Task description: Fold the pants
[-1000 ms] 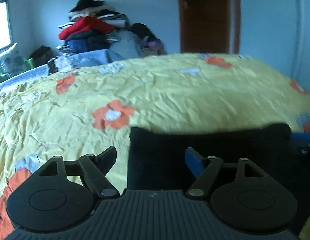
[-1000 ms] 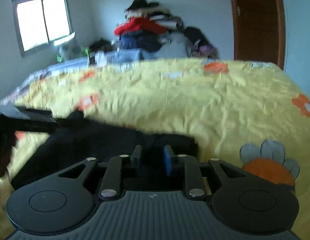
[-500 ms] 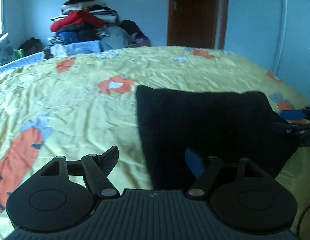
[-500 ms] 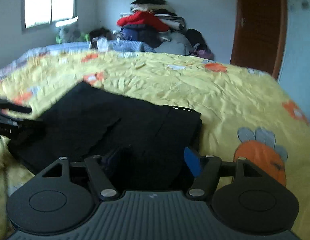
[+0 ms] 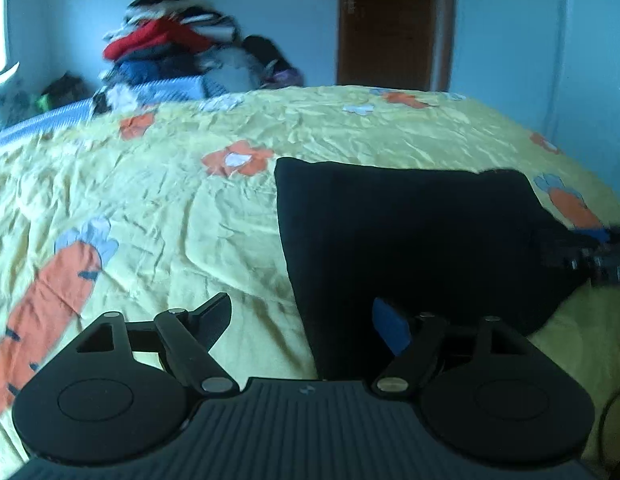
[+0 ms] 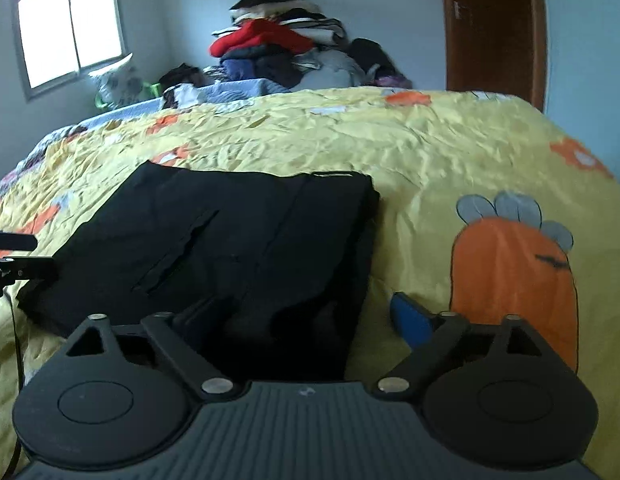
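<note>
Pants [image 6: 237,248], black and folded into a flat block, lay near the bed's near edge on a yellow carrot-print bedspread [image 6: 450,152] (no readable label or writing showed anywhere). Left gripper [image 5: 301,320] stood apart over their left edge, pressing nothing. Right gripper [image 6: 310,316], its jaws just opened wide, straddled their right edge.

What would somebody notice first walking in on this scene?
The black pants, folded into a flat block, lie on a bright yellow bedspread printed with orange carrots and flowers. Both grippers stand open at its near edge. Behind the bed, a heap of clothes rises against the wall.
</note>
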The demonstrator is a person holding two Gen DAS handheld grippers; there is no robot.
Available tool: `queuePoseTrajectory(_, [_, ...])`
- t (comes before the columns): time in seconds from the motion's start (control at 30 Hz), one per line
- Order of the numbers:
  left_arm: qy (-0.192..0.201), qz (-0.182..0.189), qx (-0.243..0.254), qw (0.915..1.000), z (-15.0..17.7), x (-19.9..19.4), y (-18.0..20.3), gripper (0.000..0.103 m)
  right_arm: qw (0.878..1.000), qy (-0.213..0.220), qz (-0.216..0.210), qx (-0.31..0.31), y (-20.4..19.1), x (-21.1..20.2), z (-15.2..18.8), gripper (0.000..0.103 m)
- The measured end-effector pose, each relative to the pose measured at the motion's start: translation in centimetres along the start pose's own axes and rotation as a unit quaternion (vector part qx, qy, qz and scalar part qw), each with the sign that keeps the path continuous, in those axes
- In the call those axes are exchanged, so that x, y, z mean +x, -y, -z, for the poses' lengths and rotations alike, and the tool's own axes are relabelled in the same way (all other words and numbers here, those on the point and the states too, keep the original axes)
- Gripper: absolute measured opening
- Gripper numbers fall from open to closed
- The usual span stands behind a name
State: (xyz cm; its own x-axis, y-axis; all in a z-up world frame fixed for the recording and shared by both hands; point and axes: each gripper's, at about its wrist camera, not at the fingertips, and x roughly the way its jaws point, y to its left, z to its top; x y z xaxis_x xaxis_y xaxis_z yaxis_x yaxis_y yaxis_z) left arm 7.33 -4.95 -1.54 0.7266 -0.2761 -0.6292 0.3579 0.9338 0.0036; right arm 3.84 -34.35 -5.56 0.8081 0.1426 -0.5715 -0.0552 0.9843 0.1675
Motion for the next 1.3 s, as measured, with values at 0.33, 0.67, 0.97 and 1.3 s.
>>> queuePoseTrajectory(0.33, [-0.024,-0.078,-0.037,0.996,-1.4,1.6,1.9,0.086,1.0,-0.005,0.015,0.003,0.0,0.2,0.1,0.103])
queuePoseTrajectory(0.67, [-0.025,-0.098,-0.025,0.9945,-1.2,1.4,2.6,0.095,1.0,-0.005,0.014,0.005,0.1,0.2,0.1,0.103])
queuePoseTrajectory(0.97, [-0.023,-0.103,-0.021,0.9942,-0.8,1.5,2.5,0.101,1.0,-0.005,0.014,0.005,0.1,0.2,0.1,0.103])
queuePoseTrajectory(1.3, [-0.023,-0.104,-0.026,0.994,-0.6,1.8,2.2,0.103,1.0,-0.004,0.014,0.005,0.1,0.2,0.2,0.103])
